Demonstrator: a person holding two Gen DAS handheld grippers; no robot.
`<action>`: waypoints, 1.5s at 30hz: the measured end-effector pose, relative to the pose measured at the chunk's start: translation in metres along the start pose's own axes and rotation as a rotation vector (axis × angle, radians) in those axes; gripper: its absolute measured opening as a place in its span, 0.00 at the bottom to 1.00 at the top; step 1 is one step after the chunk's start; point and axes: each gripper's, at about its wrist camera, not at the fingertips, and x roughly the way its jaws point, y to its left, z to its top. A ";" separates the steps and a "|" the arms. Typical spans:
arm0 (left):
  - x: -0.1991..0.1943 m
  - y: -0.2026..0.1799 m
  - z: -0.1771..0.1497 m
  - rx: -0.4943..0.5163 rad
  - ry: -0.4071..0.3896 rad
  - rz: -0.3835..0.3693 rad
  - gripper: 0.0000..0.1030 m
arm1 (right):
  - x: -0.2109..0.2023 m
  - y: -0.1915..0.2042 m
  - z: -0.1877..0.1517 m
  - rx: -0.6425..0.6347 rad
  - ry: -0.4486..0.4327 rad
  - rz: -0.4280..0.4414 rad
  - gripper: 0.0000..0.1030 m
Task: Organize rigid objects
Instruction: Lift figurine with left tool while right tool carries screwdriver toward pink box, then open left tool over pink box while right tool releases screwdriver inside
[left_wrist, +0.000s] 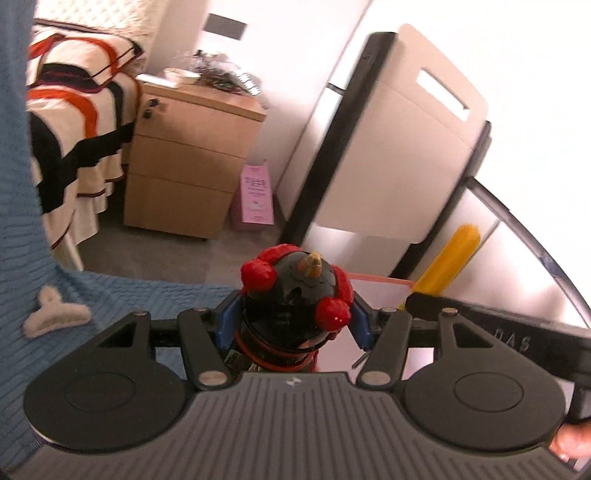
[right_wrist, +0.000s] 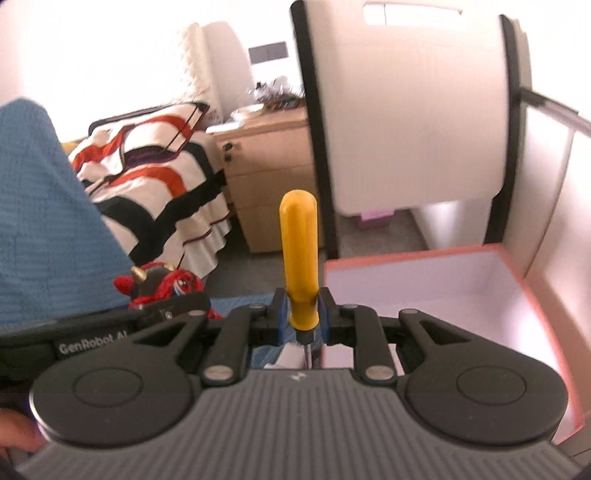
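A black toy figure with red horns (left_wrist: 295, 295) is clamped between the blue pads of the left gripper (left_wrist: 293, 325), head pointing away from the camera, body reaching back toward the gripper base. It is held in the air above a blue textured cloth (left_wrist: 22, 258). A white fluffy hair clip (left_wrist: 55, 314) is seen lying on that cloth, well left of the gripper.

A yellow-handled screwdriver (right_wrist: 298, 251) is clenched in the right gripper (right_wrist: 301, 310); the handle stands upright beyond the pads, the metal shaft running back toward the base. An open pink-rimmed box (right_wrist: 517, 273) is seen just to the right. Both grippers are close together: the toy appears at the left of the right wrist view, the yellow handle at the right of the left.

A wooden 3-drawer cabinet (left_wrist: 184, 166) and a striped bedspread (left_wrist: 74, 110) are noted behind.
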 end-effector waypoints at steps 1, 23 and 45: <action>0.004 -0.007 0.004 0.011 0.004 -0.005 0.63 | -0.004 -0.005 0.005 -0.004 -0.008 -0.006 0.20; 0.152 -0.132 -0.013 0.116 0.284 -0.129 0.63 | 0.034 -0.143 -0.019 0.095 0.225 -0.175 0.21; 0.215 -0.127 -0.044 0.147 0.385 -0.104 0.62 | 0.075 -0.186 -0.067 0.217 0.323 -0.188 0.22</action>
